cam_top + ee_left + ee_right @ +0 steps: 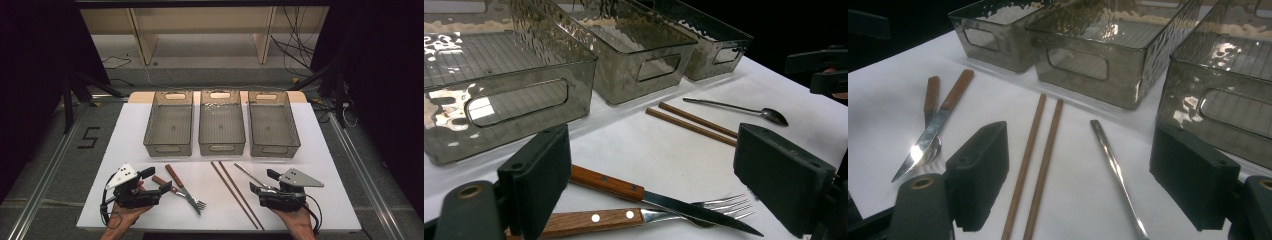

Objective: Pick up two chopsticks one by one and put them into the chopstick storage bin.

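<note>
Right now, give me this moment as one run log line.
left tongs: open, by knife and fork | right tongs: open, by spoon | chopsticks: on table | bins: empty

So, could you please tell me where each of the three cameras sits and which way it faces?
High view: above the table's near edge, looking forward and down on three bins; both hands hold open claws, left claw and right claw.
Left gripper view: rides the left claw, facing knife and fork.
Right gripper view: rides the right claw, facing chopsticks and spoon.
Both gripper views share the cutlery and the bins.
</note>
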Motion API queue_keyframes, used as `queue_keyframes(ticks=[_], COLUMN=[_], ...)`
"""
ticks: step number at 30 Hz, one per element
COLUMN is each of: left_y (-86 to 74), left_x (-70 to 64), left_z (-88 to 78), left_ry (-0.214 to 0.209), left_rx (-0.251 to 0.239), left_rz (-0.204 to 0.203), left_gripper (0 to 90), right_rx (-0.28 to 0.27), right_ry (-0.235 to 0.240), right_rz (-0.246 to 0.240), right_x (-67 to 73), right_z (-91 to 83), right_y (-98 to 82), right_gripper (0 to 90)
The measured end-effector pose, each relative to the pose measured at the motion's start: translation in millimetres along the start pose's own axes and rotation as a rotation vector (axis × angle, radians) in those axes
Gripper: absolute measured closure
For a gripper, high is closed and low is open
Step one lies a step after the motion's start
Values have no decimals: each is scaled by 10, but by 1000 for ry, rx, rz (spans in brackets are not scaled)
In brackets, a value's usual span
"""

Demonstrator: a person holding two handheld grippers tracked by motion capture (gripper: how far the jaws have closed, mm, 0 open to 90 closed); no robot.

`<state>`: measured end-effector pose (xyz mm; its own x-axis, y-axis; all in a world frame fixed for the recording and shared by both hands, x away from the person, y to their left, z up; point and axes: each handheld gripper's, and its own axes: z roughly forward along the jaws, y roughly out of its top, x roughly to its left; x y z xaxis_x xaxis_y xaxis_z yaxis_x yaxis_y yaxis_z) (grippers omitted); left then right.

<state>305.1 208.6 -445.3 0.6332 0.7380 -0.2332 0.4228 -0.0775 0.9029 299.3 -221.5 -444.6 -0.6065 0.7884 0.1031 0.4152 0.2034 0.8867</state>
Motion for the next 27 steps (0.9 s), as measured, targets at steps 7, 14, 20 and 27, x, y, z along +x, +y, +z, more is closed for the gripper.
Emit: queue_keyframes(ticks=[7, 14, 20, 27], left_y=[-1, 0, -2, -2], left_x=[-1, 2, 2, 3], left_z=[2, 1, 4, 6], left_ry=[0, 0, 1, 1], left_rx=[1, -1, 3, 5], left_rz=[-2, 0, -1, 3], left_gripper=[149, 149, 149, 149], right_rx=[16, 70, 176, 304], right_ry=[0, -9, -25, -39], right_rz=[0, -15, -37, -37], right_x=[3, -8, -11, 24], right_z=[6, 12, 51, 107], right_y=[17, 96, 228, 349], right_gripper=[249, 263, 284, 327])
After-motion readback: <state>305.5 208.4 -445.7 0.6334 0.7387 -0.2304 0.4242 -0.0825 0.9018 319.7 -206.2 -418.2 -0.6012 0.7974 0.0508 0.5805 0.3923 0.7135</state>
